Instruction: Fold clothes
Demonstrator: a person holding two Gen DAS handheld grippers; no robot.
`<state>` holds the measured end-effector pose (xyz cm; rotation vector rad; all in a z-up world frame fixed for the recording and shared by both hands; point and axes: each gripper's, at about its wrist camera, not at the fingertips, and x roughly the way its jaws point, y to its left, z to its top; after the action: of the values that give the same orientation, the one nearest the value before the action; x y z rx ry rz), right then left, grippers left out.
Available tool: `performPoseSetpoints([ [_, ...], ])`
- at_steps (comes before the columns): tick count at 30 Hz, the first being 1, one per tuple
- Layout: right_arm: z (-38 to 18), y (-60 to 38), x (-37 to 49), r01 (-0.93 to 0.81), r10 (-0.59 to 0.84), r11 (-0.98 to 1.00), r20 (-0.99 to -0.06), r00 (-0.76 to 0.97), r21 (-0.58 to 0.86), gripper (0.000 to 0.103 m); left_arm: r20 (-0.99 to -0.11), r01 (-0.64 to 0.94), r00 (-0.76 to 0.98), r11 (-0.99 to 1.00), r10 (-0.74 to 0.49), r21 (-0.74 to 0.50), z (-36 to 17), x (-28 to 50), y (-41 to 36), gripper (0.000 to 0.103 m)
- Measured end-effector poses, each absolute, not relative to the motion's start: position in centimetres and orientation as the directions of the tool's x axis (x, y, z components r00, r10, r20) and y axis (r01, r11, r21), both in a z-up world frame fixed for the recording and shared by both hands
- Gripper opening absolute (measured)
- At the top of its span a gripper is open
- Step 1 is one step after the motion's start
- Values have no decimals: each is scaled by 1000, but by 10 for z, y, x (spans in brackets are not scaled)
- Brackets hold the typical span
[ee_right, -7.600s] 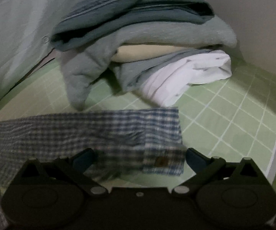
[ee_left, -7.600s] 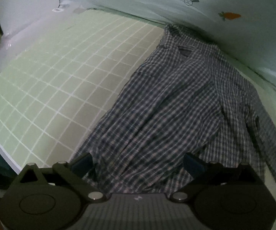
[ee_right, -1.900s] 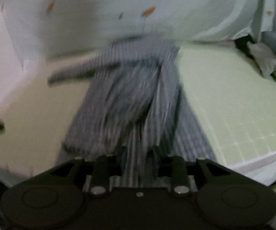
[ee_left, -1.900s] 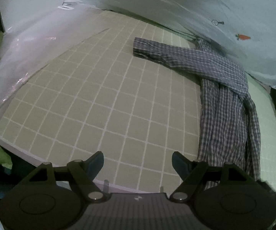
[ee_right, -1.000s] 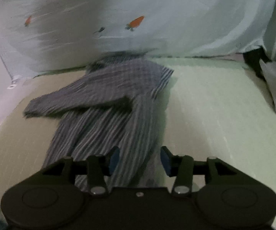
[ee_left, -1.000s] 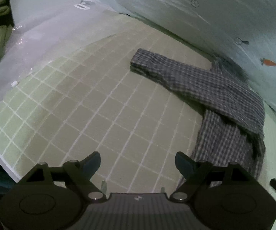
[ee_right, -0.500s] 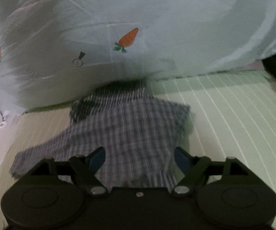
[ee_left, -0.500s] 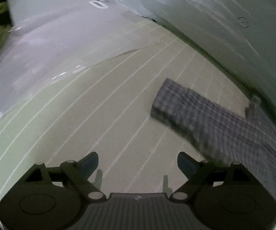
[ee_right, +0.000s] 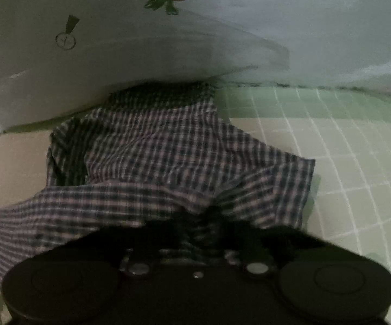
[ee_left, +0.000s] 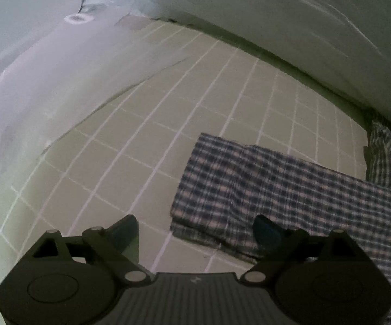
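1. We see one blue-and-white checked cotton shirt (ee_right: 168, 157) lying on the pale green mat with a white grid (ee_left: 146, 124). Its collar end sits far back against the light blue cloth backdrop printed with a carrot (ee_right: 222, 32).
2. One long checked sleeve (ee_left: 263, 187) stretches leftward across the mat. We judge that it has been laid flat so its cuff is easy to reach for the next fold.
3. Our left gripper (ee_left: 195, 228) hangs low over the near end of that sleeve with its jaws spread wide and nothing between them. The right finger is over the cloth and the left finger over bare mat, a placement that suits closing on the cuff.
4. Our right gripper (ee_right: 209, 224) is at the near edge of the shirt body, where the cloth bunches into a dark pucker. The fingers themselves are lost in blur and shadow, so we cannot tell whether they pinch the cloth.
5. The count: one shirt, one outstretched sleeve, two grippers, one mat.
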<state>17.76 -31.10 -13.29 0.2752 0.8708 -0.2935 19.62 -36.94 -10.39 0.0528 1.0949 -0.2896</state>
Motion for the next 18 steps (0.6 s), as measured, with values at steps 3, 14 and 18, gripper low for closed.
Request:
performPoseSetpoints([
  [3, -126, -309, 176, 349, -152, 931, -760, 632, 104, 2, -869, 281, 452, 957, -203, -78, -104, 195, -376, 85],
  [14, -101, -323, 170, 384, -132, 897, -694, 707, 220, 2, -806, 261, 511, 947, -299, -186, -98, 206, -372, 11],
  [18, -86, -321, 168, 366, -126, 899, -659, 741, 239, 1, -742, 227, 584, 944, -330, -240, -65, 205, -359, 11],
])
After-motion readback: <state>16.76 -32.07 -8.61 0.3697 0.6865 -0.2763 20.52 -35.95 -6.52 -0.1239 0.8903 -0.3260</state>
